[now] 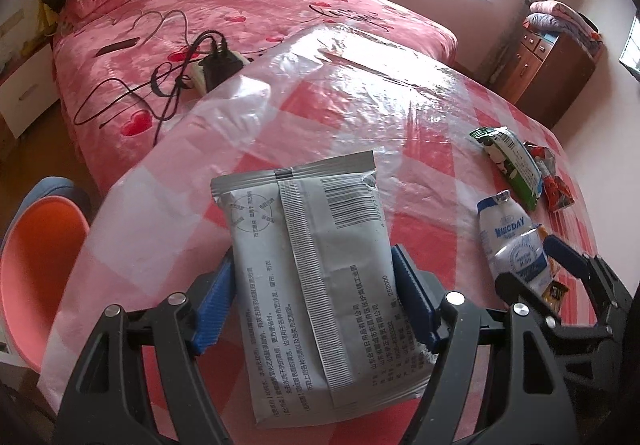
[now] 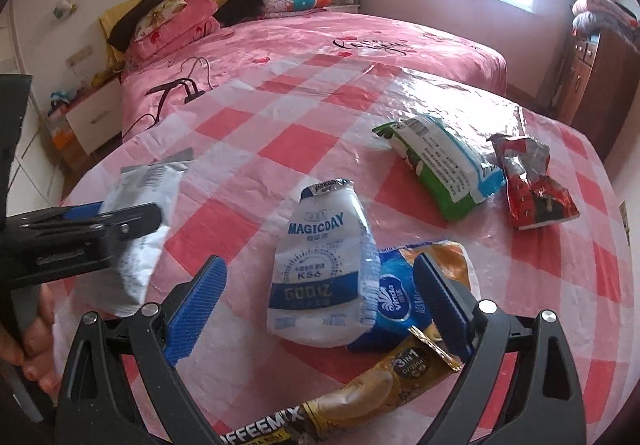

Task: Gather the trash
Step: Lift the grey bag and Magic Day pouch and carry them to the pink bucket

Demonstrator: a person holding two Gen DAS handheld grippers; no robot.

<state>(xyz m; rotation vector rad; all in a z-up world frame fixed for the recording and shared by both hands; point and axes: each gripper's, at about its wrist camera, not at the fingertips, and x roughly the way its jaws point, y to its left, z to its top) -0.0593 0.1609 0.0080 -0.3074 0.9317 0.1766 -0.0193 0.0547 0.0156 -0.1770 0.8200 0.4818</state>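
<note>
Now we keep the left gripper clamped on the grey packet, while our wide-open right gripper should straddle the white MAGICDAY pouch squarely (just beside that packet) before closing

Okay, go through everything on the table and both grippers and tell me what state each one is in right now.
Left gripper: shut on the grey packet.
Right gripper: open, around the white Magicday pouch.
White Magicday pouch: crumpled, lying flat.
Green packet: opened, lying.
Red wrapper: torn, crumpled.
Blue Vinda pack: under the pouch's edge.
Coffee sachet: torn open.
</note>
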